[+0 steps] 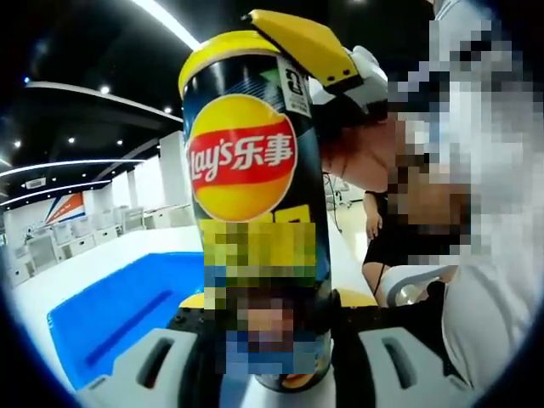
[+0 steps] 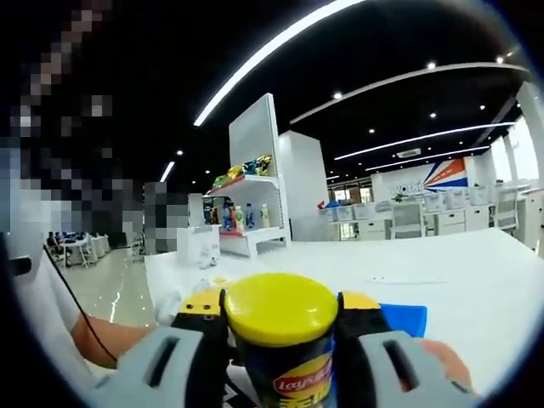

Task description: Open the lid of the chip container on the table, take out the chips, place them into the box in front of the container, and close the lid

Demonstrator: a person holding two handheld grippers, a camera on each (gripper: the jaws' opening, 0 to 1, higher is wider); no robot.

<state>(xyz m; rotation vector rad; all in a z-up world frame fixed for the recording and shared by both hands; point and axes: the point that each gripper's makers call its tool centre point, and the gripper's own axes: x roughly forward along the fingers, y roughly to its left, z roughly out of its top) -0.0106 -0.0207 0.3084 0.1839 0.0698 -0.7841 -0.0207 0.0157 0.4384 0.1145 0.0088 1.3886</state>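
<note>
Tall cylindrical chip container (image 1: pixel 255 212), dark body with yellow rim: upright in the left gripper view, lower body clamped between the two grey jaws of the left gripper (image 1: pixel 270 357), black pads against its sides. Label: red banner across a yellow disc reading "Lay's" followed by Chinese characters; small white tag with black print near the top, unreadable. Lower label masked by mosaic.

Right gripper (image 1: pixel 327 51), yellow-fingered, entering the left gripper view from the upper right and meeting the container at its top rim.

Round yellow plastic lid (image 2: pixel 280 308): seated on the container's top in the right gripper view, pinched between the right gripper's black and yellow pads, jaws closed against its two sides. Beneath the lid, part of the red and yellow "Lay's" mark on the dark can wall.

Flat blue box (image 1: pixel 119 310): on the white table (image 1: pixel 102 255) to the left of the container in the left gripper view; blue corner also behind the right jaw in the right gripper view.

White shelving unit (image 2: pixel 251 183) with coloured bottles and packets, well back in the right gripper view. White wall panel with blue lettering and red and blue stripes (image 2: pixel 438 178) at far right, wording too small to read. Rows of white desks and chairs beneath.

Person in white sleeve at the right of the left gripper view.
</note>
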